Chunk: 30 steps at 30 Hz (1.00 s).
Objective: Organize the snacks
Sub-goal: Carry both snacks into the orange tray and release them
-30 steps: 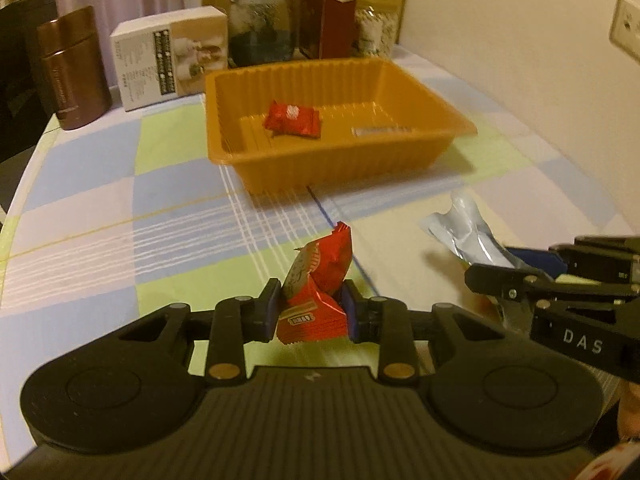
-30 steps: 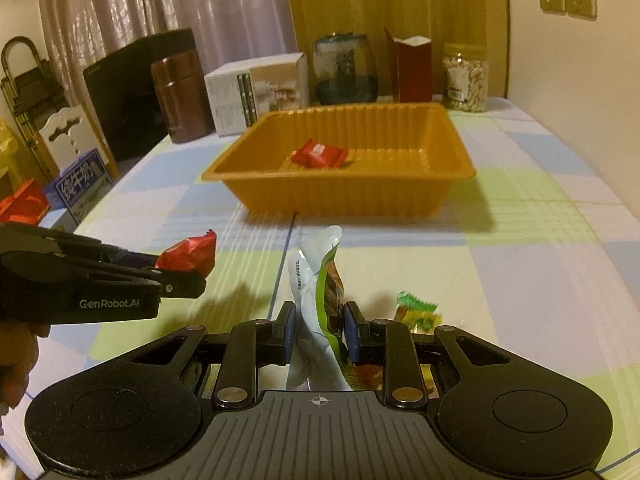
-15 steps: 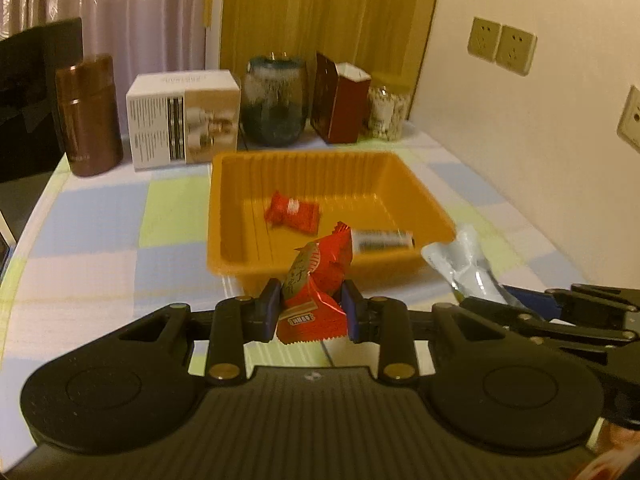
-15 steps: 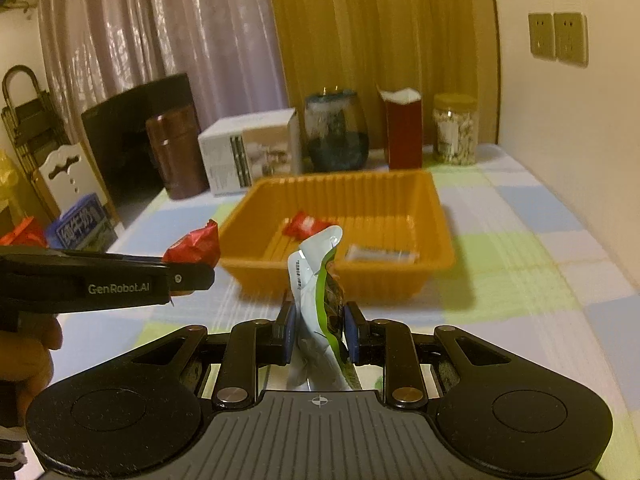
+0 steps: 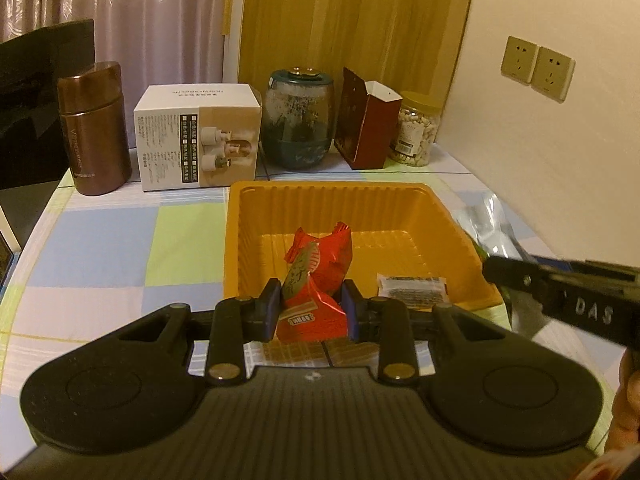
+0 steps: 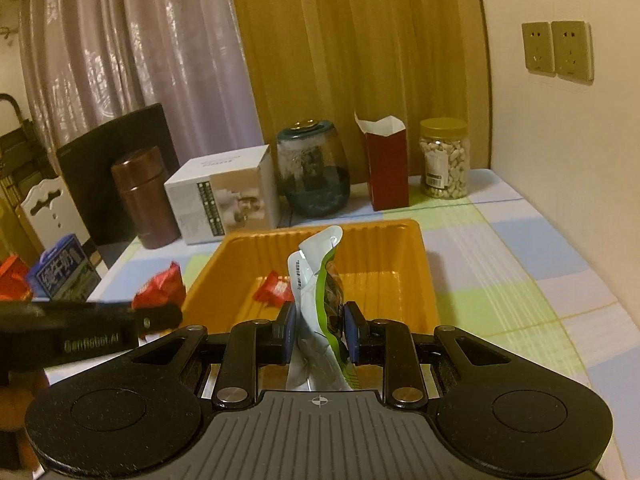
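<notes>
We hold two snacks above the near edge of the orange tray (image 5: pixel 236 240): our left gripper (image 5: pixel 311 311) is clamped on a red packet (image 5: pixel 316 280), and our right gripper (image 6: pixel 320 332) is clamped on a white and green pouch (image 6: pixel 318 280), each pinched across its lower part so that the top stands free between the fingers. Both look light, soft and crinkly, so we judge that the film can slide or fold, and a hold on the flat body near a sealed end seems best. In the tray lie another red packet (image 6: pixel 276 290) and a flat sachet (image 5: pixel 412 286), perhaps clear, though the view is dim.
</notes>
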### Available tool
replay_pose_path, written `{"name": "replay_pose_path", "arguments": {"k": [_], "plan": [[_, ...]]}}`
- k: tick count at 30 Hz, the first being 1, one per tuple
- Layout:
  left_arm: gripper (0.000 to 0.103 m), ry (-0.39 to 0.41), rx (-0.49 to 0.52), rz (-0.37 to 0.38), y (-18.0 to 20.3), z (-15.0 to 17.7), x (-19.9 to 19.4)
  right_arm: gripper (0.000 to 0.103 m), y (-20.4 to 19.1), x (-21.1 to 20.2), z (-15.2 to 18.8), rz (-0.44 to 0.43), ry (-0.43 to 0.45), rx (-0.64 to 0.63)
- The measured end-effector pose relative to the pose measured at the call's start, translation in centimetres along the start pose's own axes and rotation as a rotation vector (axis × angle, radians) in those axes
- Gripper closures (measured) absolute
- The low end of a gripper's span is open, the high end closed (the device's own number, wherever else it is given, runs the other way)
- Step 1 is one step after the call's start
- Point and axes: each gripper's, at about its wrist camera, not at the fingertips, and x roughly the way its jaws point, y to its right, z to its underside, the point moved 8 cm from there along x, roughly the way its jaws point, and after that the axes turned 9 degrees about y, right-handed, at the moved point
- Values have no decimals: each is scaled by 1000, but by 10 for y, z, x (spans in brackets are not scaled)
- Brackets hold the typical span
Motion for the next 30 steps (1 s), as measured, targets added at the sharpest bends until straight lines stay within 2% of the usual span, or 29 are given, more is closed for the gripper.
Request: {"name": "replay_pose_path", "arguments": {"k": [10, 19, 22, 30], "plan": [[74, -6, 13, -19, -6, -13, 40, 77, 10, 44, -13, 6, 6, 32], [73, -27, 19, -3, 2, -12, 69, 77, 21, 68, -8, 25, -17, 59], [65, -20, 17, -16, 0, -12, 73, 77, 24, 71, -8, 24, -19, 65], [64, -27, 53, -49, -4, -10, 67, 77, 26, 75, -5, 7, -34, 105]]}}
